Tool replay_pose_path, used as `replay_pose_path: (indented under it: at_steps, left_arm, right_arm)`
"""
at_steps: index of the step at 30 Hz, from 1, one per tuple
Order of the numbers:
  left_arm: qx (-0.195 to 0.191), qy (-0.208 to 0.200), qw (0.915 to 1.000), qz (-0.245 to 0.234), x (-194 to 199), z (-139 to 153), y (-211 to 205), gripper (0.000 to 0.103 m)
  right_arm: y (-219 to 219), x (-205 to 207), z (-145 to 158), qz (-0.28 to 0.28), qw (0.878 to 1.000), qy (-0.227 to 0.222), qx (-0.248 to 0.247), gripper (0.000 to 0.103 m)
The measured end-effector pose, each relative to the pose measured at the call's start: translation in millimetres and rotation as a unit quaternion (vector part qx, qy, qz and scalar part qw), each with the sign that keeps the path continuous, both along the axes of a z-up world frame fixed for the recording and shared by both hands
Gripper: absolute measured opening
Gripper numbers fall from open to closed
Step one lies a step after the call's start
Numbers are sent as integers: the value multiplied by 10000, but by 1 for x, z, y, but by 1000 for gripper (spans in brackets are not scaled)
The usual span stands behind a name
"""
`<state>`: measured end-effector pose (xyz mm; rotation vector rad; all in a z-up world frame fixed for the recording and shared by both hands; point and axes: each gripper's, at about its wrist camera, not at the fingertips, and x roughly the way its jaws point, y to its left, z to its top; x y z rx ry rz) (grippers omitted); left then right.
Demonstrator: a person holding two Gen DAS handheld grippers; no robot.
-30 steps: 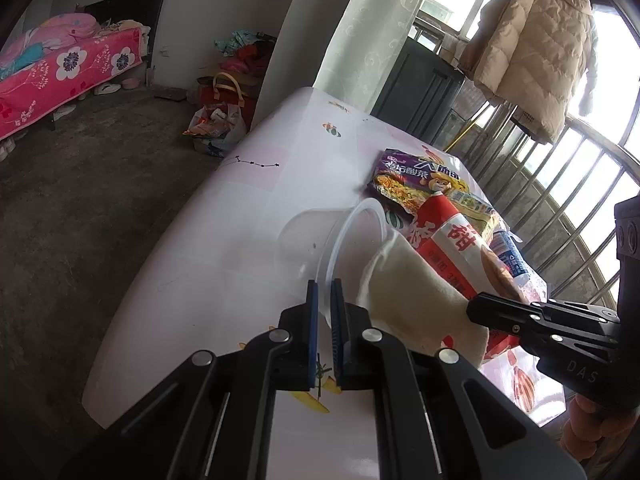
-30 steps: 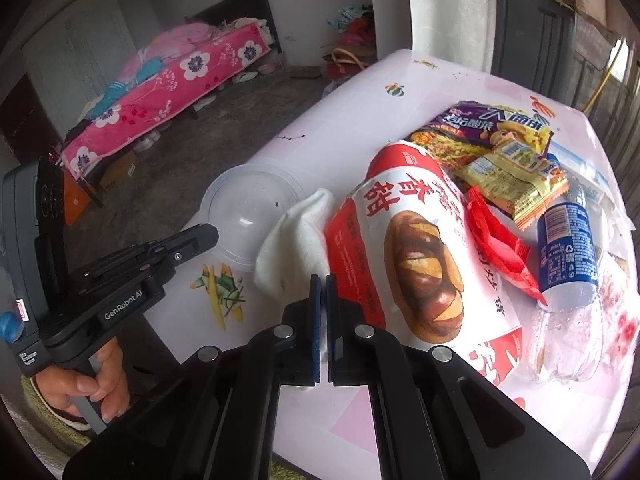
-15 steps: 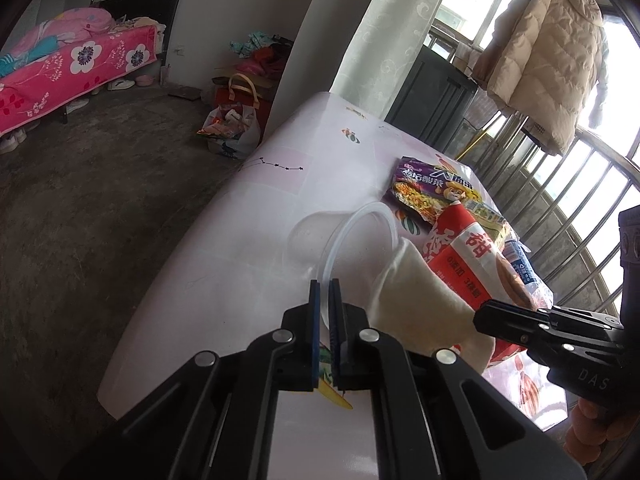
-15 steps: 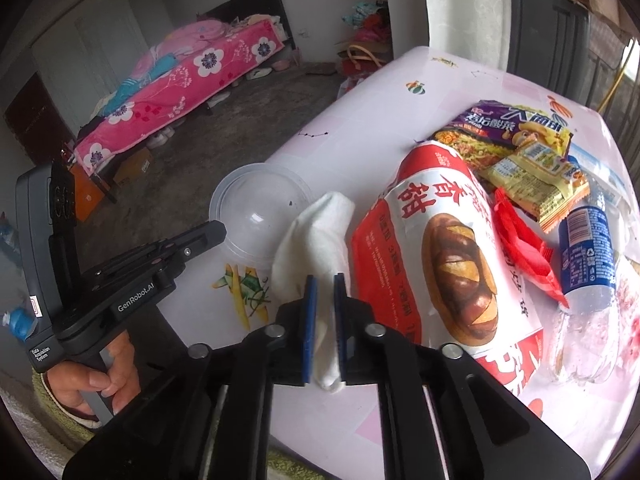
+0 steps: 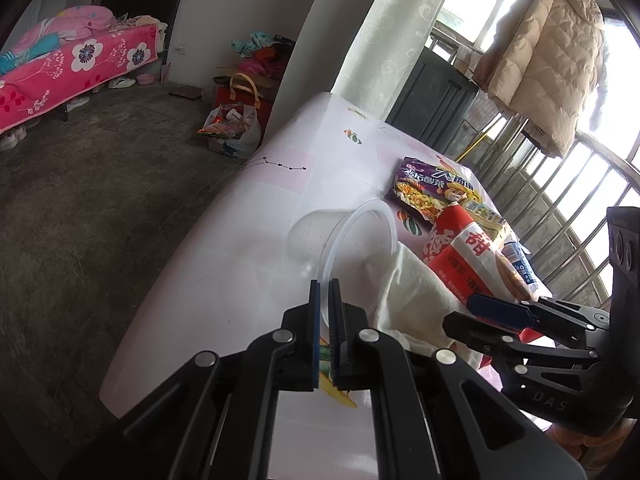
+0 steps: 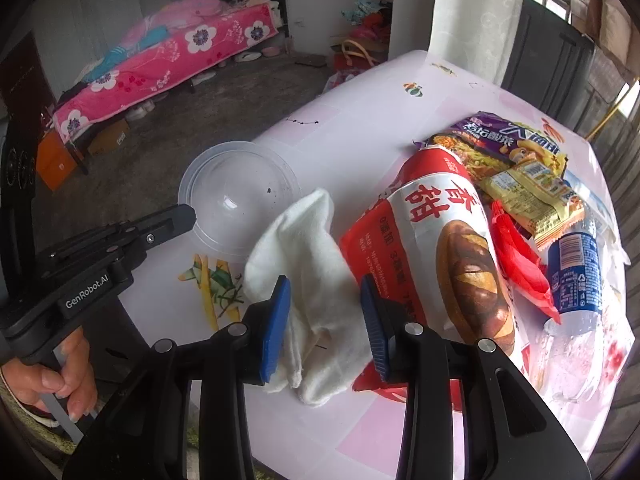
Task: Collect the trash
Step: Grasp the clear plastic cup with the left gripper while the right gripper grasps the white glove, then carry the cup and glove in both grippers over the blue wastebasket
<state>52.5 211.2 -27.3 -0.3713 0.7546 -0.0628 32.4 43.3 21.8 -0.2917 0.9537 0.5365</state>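
Clear plastic cup (image 5: 340,240) lies tipped on the table (image 5: 248,216), its rim pinched in the left gripper (image 5: 325,320), jaws near closed. Right gripper (image 6: 325,320): jaws opening, white cloth (image 6: 308,276) between them, pads off it. Cloth rests on the table between cup and red bread bag (image 6: 440,256). Wrappers (image 6: 520,176) and a bottle (image 6: 572,280) lie beyond the bag.

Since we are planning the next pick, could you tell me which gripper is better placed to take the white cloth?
The right gripper: its opening jaws straddle the white cloth, while the left gripper is shut on the clear bowl.
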Motion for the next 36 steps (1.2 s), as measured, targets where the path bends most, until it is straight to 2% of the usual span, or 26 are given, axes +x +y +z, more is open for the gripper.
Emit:
replay_pose_path:
  at_steps: [2,3,5,7,9,19,27,36]
  left_arm:
    - [-3,-5,10000,-1,0,0,0,3]
    - [-1,-5,10000,-1,0,0,0,3]
    - [-3,-2,10000,7,0,0,0,3]
    - [8,-11,10000,16,0,0,0,3]
    - [1,-11,10000,31,-1,0,1,3]
    - [165,-390,9986,330,-10,26,14,2]
    - [346,-820,9945,547,-20,59,20,1]
    - [505,-1239,9894,558,-31,88,8,0]
  right_arm:
    - [3,-1,-5,23,9999,-15,-147,35]
    - [5,-2,-7,26,9998,-13,-205,32]
    - [5,-1,-10,1,9996,19,-272,22]
    - [3,0,-12,-34,9996,76,-254,6]
    - [0,-1,-9,-56,9999,66,-131,3]
    - [-4,-6,38,91,9963,-226,823,1]
    - [-16,-15,89,148,9846,-807,1544,1]
    - [-51,-25,123,-61,9717,-1191,2040,1]
